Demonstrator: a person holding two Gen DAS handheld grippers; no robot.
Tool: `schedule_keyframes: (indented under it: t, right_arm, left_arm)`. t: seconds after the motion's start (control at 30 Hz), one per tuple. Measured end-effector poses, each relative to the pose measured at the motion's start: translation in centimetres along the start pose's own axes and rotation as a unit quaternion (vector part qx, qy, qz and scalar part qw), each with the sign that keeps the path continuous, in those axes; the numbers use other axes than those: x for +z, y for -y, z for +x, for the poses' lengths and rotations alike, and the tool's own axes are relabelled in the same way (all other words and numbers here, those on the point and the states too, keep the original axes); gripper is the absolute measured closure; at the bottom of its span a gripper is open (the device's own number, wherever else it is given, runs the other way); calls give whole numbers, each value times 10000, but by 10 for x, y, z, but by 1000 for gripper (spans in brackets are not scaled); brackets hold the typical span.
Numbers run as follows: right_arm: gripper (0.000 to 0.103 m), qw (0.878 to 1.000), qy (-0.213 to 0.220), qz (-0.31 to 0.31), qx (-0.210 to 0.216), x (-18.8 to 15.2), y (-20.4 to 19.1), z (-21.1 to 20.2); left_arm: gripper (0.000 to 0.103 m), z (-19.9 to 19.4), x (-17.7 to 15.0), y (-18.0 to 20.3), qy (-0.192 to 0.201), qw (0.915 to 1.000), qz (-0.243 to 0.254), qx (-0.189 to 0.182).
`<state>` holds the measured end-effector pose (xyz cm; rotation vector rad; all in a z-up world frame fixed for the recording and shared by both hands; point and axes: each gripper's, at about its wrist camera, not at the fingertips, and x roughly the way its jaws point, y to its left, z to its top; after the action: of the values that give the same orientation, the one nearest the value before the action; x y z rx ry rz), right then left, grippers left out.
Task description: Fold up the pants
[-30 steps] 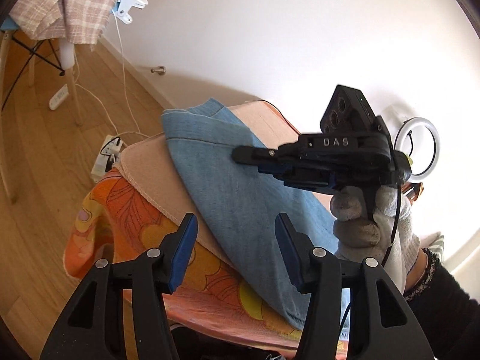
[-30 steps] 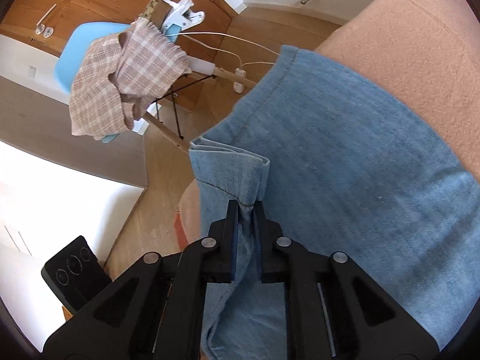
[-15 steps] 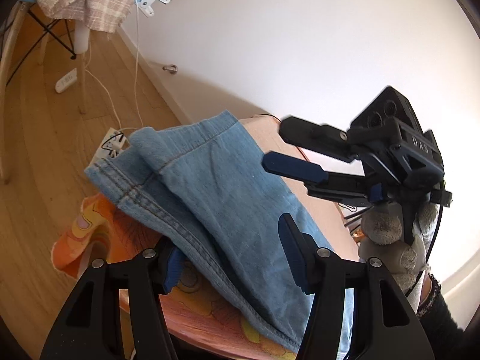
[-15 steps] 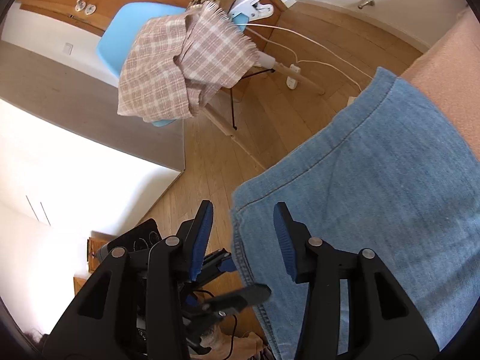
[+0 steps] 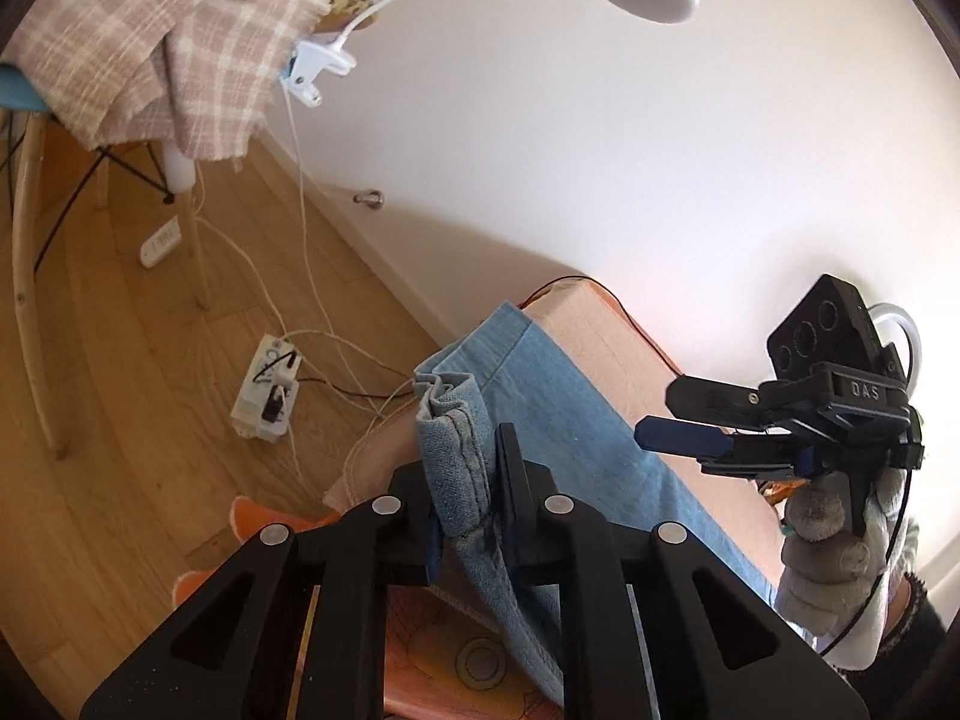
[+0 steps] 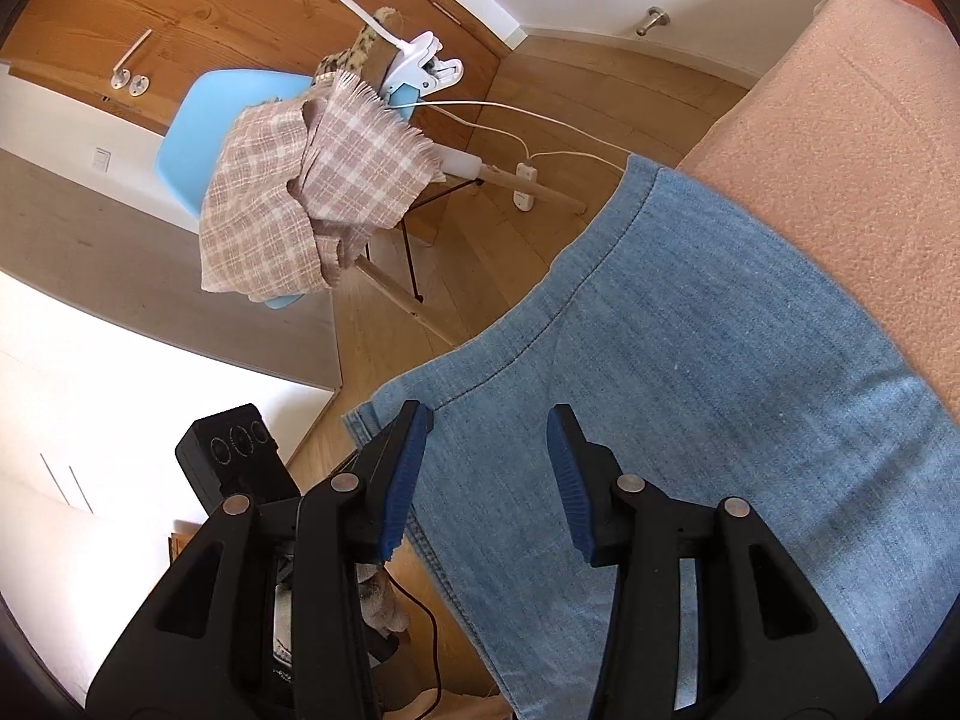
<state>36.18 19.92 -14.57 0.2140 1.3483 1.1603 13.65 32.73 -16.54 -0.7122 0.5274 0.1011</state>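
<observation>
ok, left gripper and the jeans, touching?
Touching. The left wrist view shows the left gripper with jaws just closed on the bunched hem of the jeans, denim pinched between the pads.

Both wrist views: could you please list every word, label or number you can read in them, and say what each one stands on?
"DAS": raised letters on the black body of the right claw, seen in the left wrist view.
Power strip on the floor: any marking is too small to read.
Right wrist view: no readable text; the jeans show none.
</observation>
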Motion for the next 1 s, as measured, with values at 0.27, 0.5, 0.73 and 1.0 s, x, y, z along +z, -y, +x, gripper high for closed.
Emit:
schedule_keyframes:
  t: [0.27,0.5,0.73,1.0]
  right_arm:
    - [37,9994,46,342,-60,27,9,-4]
    - [34,9970,-182,121,-749,52,-1,14]
    - [34,9829,-509,-27,-1772,52,10,25]
    - [75,9719,-411,-15,-2318,33,22,-4]
  left_arm:
    - [92,-9,-15,56,-68,9910,1266,-439]
    - [92,-9,-34,96,-196,9754,2114,-592]
    - [92,-1,-53,121,-448,9575,2768,-677]
    - [92,0,-61,132,-639,9559,2686,-1000]
